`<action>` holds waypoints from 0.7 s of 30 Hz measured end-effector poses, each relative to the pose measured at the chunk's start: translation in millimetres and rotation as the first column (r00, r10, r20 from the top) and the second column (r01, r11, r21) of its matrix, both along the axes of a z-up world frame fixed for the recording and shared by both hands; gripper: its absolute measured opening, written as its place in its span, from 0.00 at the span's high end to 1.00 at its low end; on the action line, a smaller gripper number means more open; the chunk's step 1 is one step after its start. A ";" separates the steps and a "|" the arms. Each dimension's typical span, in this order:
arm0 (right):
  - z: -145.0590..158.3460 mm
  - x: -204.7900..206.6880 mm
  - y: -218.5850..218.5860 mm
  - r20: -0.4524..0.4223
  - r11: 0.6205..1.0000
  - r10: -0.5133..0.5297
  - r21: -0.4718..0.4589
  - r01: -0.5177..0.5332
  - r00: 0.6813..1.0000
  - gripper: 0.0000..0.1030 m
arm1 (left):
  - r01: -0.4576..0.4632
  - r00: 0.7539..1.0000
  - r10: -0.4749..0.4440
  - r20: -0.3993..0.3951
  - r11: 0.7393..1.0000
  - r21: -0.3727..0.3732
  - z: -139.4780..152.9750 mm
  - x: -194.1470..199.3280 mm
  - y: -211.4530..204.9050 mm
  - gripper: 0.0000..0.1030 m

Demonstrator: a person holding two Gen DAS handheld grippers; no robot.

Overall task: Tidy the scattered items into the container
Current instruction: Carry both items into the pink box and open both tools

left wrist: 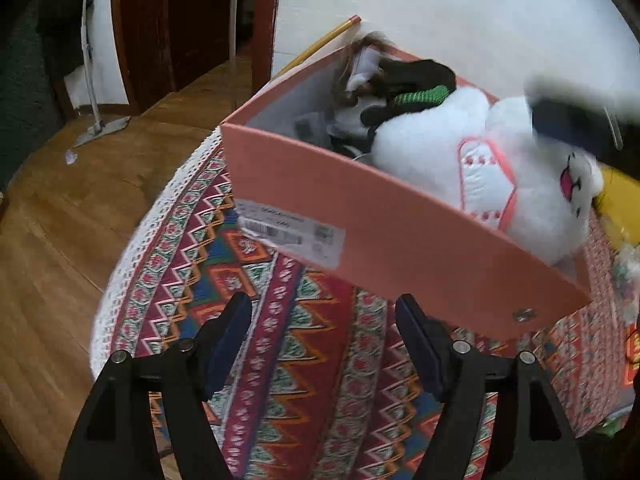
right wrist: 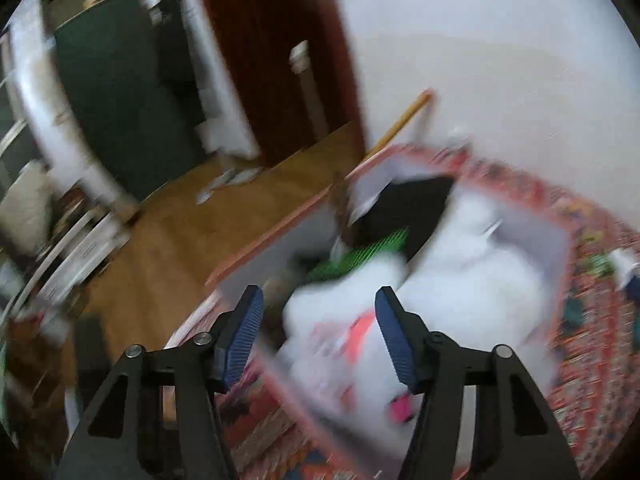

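A pink cardboard box [left wrist: 400, 220] stands on a patterned tablecloth [left wrist: 304, 360]. In it lie a white plush toy [left wrist: 520, 184] with a pink mouth, a black item with a green knitted band [left wrist: 424, 96] and other small things. My left gripper [left wrist: 324, 344] is open and empty, low in front of the box. My right gripper [right wrist: 320, 332] is open and empty, above the plush toy [right wrist: 460, 280] at the box's near end; it shows blurred in the left wrist view [left wrist: 572, 120]. The right wrist view is motion-blurred; the box [right wrist: 280, 224] shows there too.
The round table has a white lace edge [left wrist: 132, 248] with wooden floor [left wrist: 60, 200] beyond it. A yellow stick [left wrist: 320, 46] leans behind the box against the white wall. A yellow object [left wrist: 620, 200] and small items lie right of the box. A mop stand [left wrist: 100, 124] is on the floor.
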State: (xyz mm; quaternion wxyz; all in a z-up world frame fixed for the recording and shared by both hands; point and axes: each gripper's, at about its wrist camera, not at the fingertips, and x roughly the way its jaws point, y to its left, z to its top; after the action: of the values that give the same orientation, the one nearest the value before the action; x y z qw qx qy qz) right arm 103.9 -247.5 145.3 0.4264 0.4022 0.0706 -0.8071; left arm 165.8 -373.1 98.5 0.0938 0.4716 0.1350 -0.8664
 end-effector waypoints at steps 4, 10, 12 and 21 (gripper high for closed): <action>-51.1 23.4 -9.3 -0.048 0.948 0.144 0.292 -0.124 0.988 0.56 | -0.006 1.000 0.006 0.008 1.000 -0.002 -4.2 6.1 -2.8 0.28; -107.4 22.9 16.2 0.045 0.882 0.163 0.442 -0.166 0.986 0.82 | 0.011 1.000 -0.011 0.022 1.000 0.005 -11.9 6.0 -2.1 0.28; -106.1 24.0 26.7 0.071 0.877 0.131 0.457 -0.150 0.989 0.81 | 0.029 0.999 -0.029 0.033 1.000 -0.008 -15.8 4.0 2.7 0.28; -102.9 62.0 92.4 0.075 0.843 0.177 0.503 -0.191 0.981 0.80 | 0.082 0.996 -0.082 0.027 0.997 -0.001 -15.9 13.3 27.2 0.28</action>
State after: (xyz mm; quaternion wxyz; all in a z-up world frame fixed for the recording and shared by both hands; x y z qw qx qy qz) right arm 165.9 -155.2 42.5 0.3816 0.5020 0.3135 -0.7100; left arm 179.2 -345.9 82.5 0.0605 0.4882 0.1132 -0.8633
